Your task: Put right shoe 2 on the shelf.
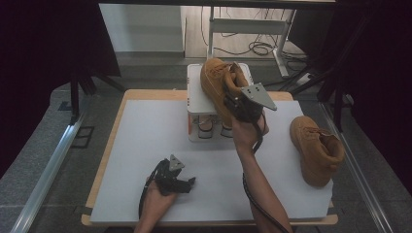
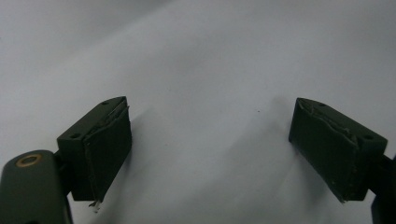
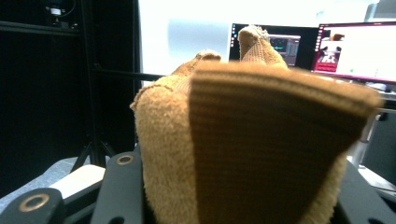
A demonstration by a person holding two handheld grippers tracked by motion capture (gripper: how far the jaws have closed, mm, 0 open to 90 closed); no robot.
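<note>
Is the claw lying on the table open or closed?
Open. The left gripper rests low over the white table, and its own view shows its jaws set wide apart with nothing between them.

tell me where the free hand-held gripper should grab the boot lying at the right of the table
Grip the boot by its padded collar at the ankle opening, coming from above. It lies with the opening toward the right edge; the collar is a thin wall that open jaws can straddle, as the right hand-held gripper does on the other boot.

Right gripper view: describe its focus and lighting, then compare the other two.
Right gripper view: the held boot is near and soft-edged, bright monitors glaring behind. Left gripper view: open tongs cast faint shadows on the white mat. High view: dim, dark curtains at the sides.
</note>
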